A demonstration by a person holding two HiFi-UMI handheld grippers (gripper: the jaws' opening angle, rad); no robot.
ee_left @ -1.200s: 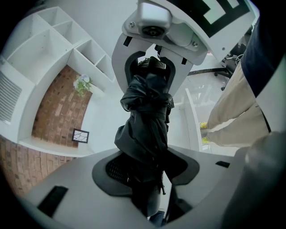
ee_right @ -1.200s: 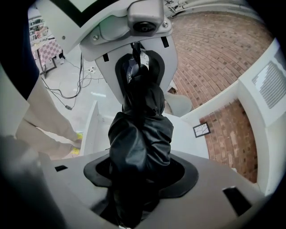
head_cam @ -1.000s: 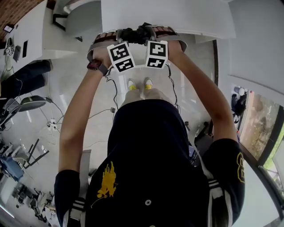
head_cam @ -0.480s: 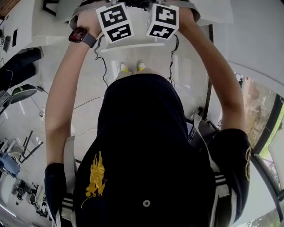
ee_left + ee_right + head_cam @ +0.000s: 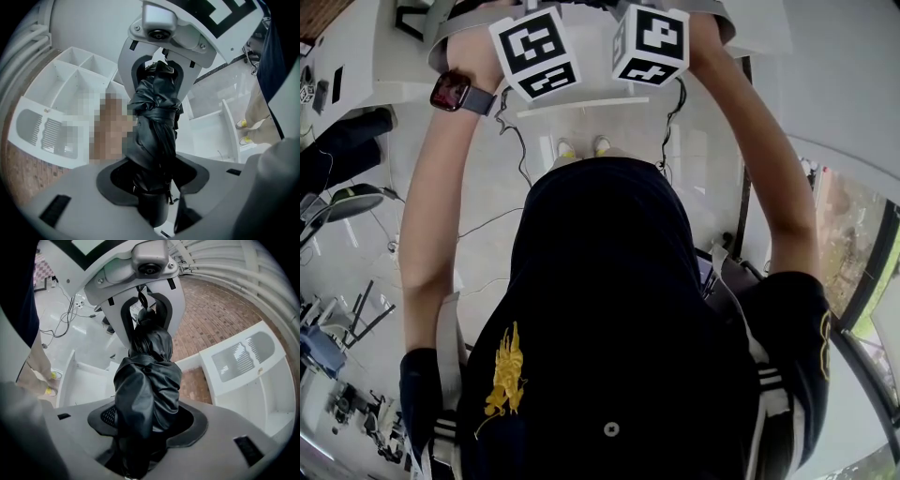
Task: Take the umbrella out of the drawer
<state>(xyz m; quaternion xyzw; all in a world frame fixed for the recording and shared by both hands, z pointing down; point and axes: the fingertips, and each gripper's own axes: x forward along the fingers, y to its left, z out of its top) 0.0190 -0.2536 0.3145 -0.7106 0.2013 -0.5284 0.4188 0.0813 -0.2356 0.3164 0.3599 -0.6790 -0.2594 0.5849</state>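
The white drawer [image 5: 228,129] stands pulled open below us. The folded black fabric umbrella [image 5: 154,126] is out of it, held in the air above it between the two grippers. The left gripper [image 5: 152,185] has its jaws clamped on the umbrella near its smooth cylindrical end. The right gripper [image 5: 145,427] has its jaws clamped on the bunched fabric at the other end. Each gripper faces the other along the umbrella's length.

Compared with a second ago, both hands sit higher in the head view. The two white cubes with square black markers [image 5: 534,52] have climbed to the top edge. The black bundle we saw between the hands then is now beyond that edge.

The head view gives us only the cubes, the forearms, a dark wristwatch [image 5: 450,92], the navy shirt [image 5: 609,309] and yellow shoes [image 5: 567,148]. Only the gripper views show the grip and the drawer. The left gripper view adds a white unit of open compartments [image 5: 79,79]. The right gripper view adds a reddish brick-patterned floor [image 5: 220,319].
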